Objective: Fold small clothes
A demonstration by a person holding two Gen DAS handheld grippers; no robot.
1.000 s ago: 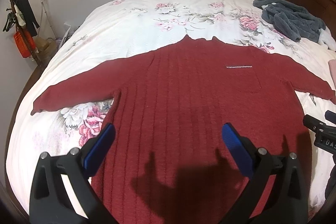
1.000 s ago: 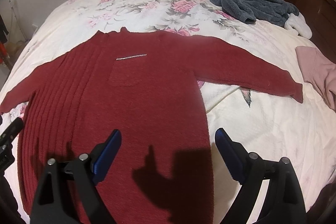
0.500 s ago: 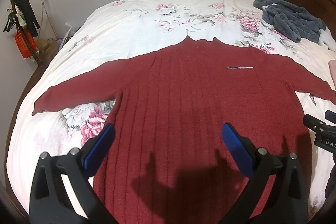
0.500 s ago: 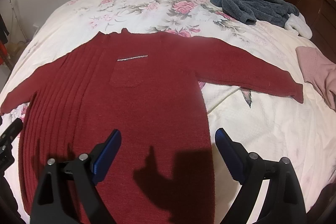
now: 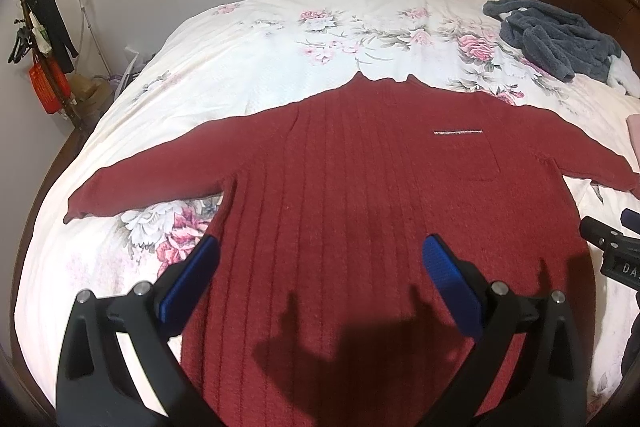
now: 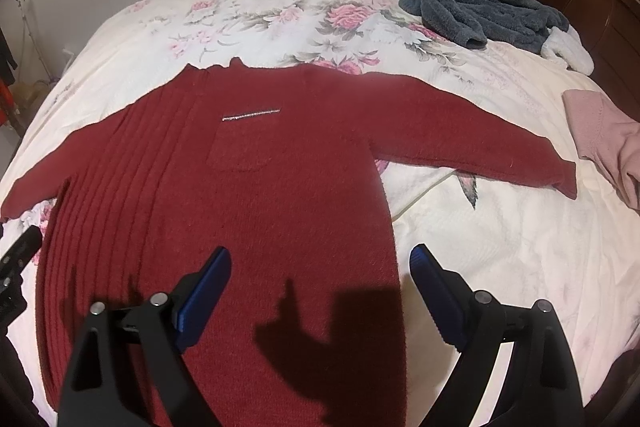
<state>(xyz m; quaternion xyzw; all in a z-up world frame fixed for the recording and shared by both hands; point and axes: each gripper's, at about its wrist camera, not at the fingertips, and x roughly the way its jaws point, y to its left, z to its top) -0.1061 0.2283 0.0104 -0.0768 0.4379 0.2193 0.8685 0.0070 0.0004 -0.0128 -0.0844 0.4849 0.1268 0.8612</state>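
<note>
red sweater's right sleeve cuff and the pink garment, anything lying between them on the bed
Nothing: in the right wrist view only bare floral bedspread separates the red sweater cuff from the pink garment.

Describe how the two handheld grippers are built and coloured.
Left gripper and right gripper look identical: black plastic frames with cut-outs, silver round bolts, and two fingers faced with ribbed blue pads. White lettering, partly cut off, marks the right gripper's body.
</note>
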